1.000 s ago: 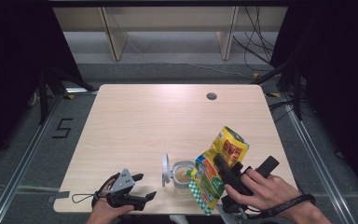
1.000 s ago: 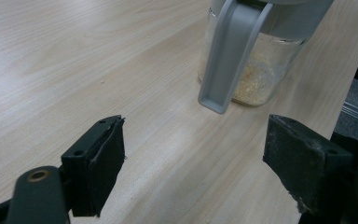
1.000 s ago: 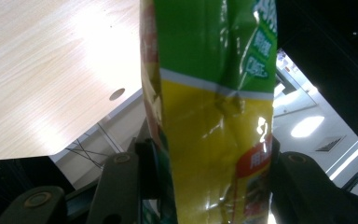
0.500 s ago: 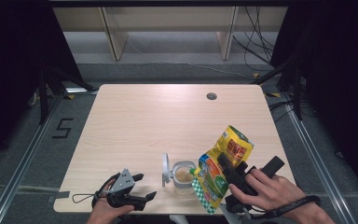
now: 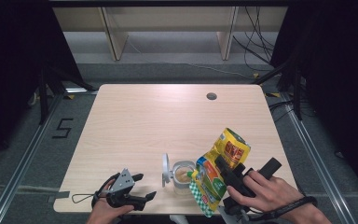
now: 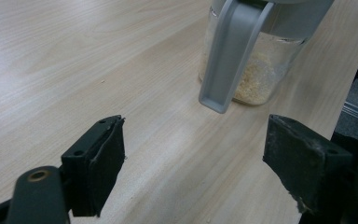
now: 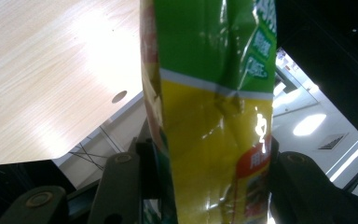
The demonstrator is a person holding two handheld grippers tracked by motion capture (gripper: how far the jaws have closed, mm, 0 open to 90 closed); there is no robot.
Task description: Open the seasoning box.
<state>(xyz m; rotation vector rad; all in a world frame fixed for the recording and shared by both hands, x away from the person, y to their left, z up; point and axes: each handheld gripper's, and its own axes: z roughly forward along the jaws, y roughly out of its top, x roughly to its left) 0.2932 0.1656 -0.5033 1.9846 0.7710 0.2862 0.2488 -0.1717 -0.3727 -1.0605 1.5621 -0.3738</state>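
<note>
The bag (image 7: 214,112) is running off the top and bottom edges of the right gripper view, its print too blurred to read. The jar (image 6: 256,56) is losing its upper part past the left gripper view's top edge. The right tongs (image 5: 228,175) are hiding partly behind the bag.

I see a pale wood tabletop (image 5: 158,121) with a round cable hole (image 5: 211,96), grey carpet floor (image 5: 23,140) marked "5" (image 5: 63,128), wooden shelf legs (image 5: 114,32) behind, and cables (image 5: 256,42) trailing right.
</note>
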